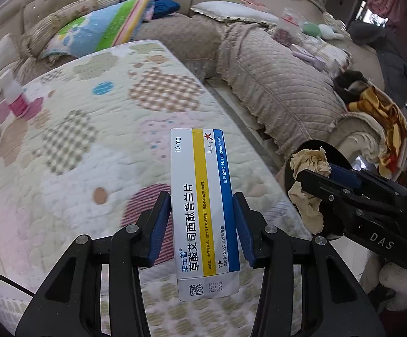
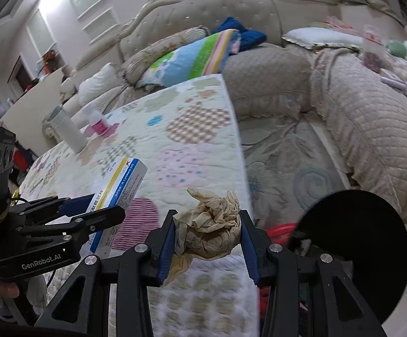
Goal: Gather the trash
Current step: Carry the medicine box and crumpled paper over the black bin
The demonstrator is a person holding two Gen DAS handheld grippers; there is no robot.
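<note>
above the quilted table cover [image 1: 71, 146], the left gripper [image 1: 202, 224] is clamped on a medicine box [image 1: 203, 205], its blue pads pressing the two long sides of the box. the right gripper [image 2: 206, 234] is clamped on a crumpled beige tissue [image 2: 209, 224] and hangs at the table edge, near a round black bin [image 2: 355, 241] that stands lower, beside the table. both trash pieces are lifted from the cover. i think the risk is at the drop. the tissue is soft and a loose part hangs under the pads, so it may stick to one pad. the box is held only at its lower part, so it may tilt and miss the bin opening.
</note>
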